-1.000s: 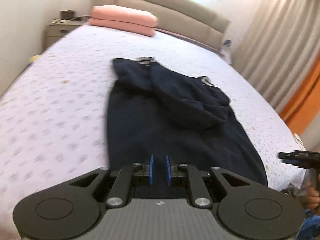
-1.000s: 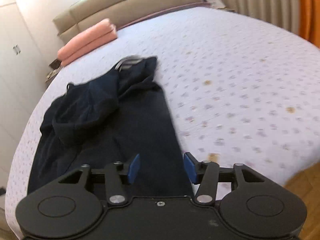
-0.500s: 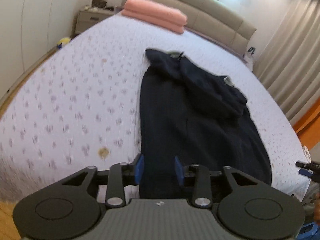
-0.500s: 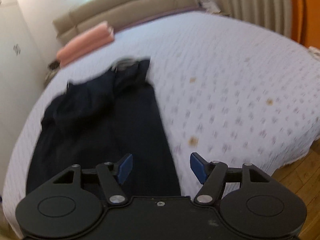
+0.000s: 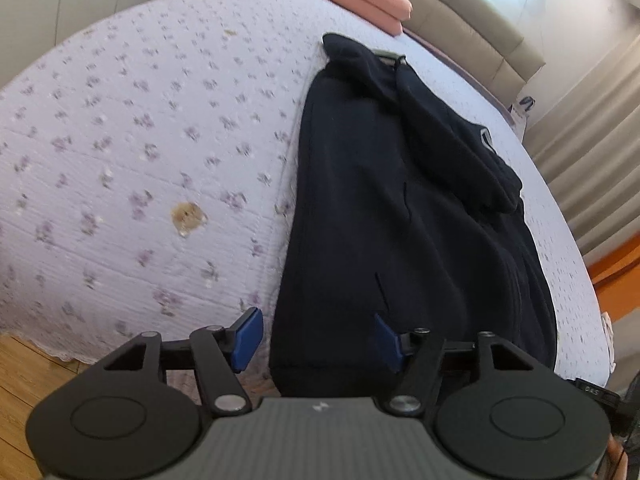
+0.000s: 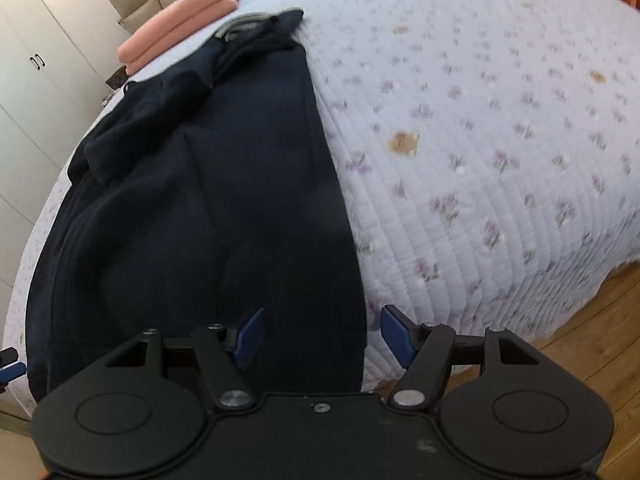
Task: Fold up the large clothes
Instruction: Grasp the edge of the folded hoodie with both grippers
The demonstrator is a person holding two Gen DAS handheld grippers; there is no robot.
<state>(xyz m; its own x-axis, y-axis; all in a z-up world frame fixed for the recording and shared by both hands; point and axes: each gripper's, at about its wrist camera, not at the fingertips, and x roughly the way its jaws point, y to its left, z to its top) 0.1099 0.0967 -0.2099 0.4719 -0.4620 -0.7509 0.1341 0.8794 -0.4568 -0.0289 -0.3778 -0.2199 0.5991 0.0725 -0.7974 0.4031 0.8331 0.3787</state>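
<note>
Both grippers, left and right, jaws wide over dark garment hem; only right view shows wardrobe.

Left gripper, right gripper (both spread wide).

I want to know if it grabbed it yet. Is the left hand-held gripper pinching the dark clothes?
No, the left hand-held gripper is wide open, its blue pads apart over the near hem of the dark garment.
</note>
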